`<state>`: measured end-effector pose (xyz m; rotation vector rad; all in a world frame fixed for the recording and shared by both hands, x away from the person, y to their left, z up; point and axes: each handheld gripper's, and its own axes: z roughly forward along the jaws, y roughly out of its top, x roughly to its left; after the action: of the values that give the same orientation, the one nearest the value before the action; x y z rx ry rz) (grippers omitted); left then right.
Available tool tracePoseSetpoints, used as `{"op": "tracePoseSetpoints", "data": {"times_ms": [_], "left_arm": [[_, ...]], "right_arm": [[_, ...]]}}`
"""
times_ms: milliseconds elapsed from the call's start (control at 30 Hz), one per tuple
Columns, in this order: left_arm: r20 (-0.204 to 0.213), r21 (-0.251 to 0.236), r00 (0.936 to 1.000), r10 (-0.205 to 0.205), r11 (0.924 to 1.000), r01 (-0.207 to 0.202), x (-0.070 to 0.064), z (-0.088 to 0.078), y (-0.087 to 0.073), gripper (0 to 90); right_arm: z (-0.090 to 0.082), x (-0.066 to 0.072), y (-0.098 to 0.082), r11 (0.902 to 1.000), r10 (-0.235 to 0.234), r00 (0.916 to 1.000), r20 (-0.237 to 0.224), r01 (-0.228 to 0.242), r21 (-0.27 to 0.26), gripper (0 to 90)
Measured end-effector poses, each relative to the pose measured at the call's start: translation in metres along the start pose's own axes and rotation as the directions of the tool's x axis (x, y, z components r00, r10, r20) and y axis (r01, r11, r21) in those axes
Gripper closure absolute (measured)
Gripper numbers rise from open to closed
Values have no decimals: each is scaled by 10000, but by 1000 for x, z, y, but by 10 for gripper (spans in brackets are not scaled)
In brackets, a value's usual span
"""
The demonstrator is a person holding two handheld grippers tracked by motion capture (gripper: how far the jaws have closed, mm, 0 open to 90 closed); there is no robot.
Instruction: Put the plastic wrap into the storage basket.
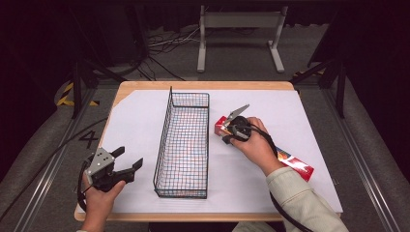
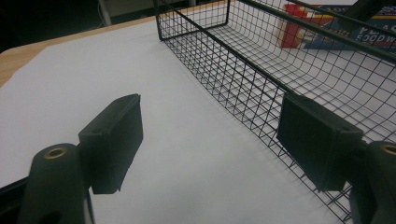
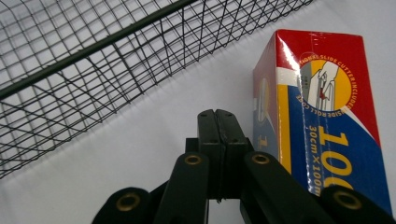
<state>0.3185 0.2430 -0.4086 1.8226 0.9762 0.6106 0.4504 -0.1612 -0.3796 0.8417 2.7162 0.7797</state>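
A long red, blue and yellow box [image 1: 296, 164] lies slanted on the white sheet, right of the black wire basket [image 1: 164, 140]. My right gripper [image 1: 226, 139] is low beside the box's far-left end [image 3: 322, 116], on the side that faces the basket [image 3: 93, 46]. Its jaws are pressed together with nothing between them [image 3: 217, 126]. My left gripper [image 1: 128, 157] hovers at the table's near left, jaws wide apart and empty [image 2: 210, 140], left of the basket's long wall [image 2: 233, 70]. Through the mesh the box [image 2: 299, 32] shows beyond.
A white sheet [image 1: 140, 111] covers most of the wooden table [image 1: 203, 85]. The basket holds nothing. Past the table's far edge are cables and a white metal frame [image 1: 239, 21] on the floor.
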Motion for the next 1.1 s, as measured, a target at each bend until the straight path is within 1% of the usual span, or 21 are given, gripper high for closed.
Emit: {"op": "tracePoseSetpoints", "data": {"times_ms": [67, 100, 200, 233, 333, 367, 400, 433, 500, 567, 633, 700, 833, 933, 1000, 1033, 1100], "left_arm": [[-9, 16, 10000, 7, 10000, -7, 0, 0, 0, 229], [1, 43, 10000, 49, 10000, -49, 0, 1, 0, 230], [8, 70, 10000, 70, 10000, -70, -1, 2, 0, 230], [11, 75, 10000, 69, 9999, -69, -1, 2, 0, 230], [10, 90, 10000, 76, 9999, -76, -1, 2, 0, 230], [6, 88, 10000, 71, 9999, -71, -1, 2, 0, 230], [7, 83, 10000, 66, 9999, -66, -1, 2, 0, 230], [19, 73, 10000, 62, 10000, -62, -1, 2, 0, 230], [26, 86, 10000, 62, 9999, -62, -1, 2, 0, 230], [26, 113, 10000, 81, 9999, -81, -1, 2, -1, 229], [22, 97, 10000, 71, 9999, -71, -1, 2, -1, 230], [28, 77, 10000, 51, 10000, -51, -1, 2, -1, 230], [54, 47, 10000, 42, 10000, -42, -1, 1, -1, 230], [94, 39, 9999, 44, 10000, -44, -1, 1, -1, 229], [104, 70, 9999, 22, 10000, -23, -1, 2, -2, 229], [102, 92, 9999, 26, 10000, -27, -1, 2, -2, 229], [98, 89, 9999, 23, 10000, -24, -1, 2, -2, 229]], "right_arm": [[2, 0, 1, 10000, -9, 10000, 80, 8, 70, 900], [5, 1, 2, 9998, -39, 9997, 222, 35, 185, 900], [12, 0, 4, 9990, -33, 9994, 342, 18, 446, 900], [15, -1, 4, 9984, 21, 9988, 487, -49, 570, 900], [21, -5, 4, 9973, 145, 9979, 639, -191, 716, 900], [23, -7, 4, 9964, 275, 9972, 693, -330, 782, 900], [25, -8, 4, 9961, 366, 9971, 668, -417, 775, 900], [25, -8, 4, 9960, 360, 9969, 701, -415, 796, 900], [27, -9, 4, 9951, 403, 9954, 875, -479, 866, 900], [29, -11, 5, 9941, 576, 9945, 872, -652, 863, 900], [30, -12, 5, 9936, 627, 9942, 874, -704, 881, 900], [30, -13, 7, 9923, 732, 9925, 983, -823, 925, 900], [28, -23, 10, 9883, 1149, 9836, 1393, -1273, 834, 900], [26, -30, 12, 9867, 1157, 9807, 1578, -1317, 956, 900], [25, -35, 13, 9858, 1200, 9759, 1820, -1389, 946, 900], [23, -39, 14, 9841, 1358, 9720, 1916, -1546, 871, 900], [20, -45, 14, 9817, 1583, 9669, 2001, -1757, 727, 900]]}}
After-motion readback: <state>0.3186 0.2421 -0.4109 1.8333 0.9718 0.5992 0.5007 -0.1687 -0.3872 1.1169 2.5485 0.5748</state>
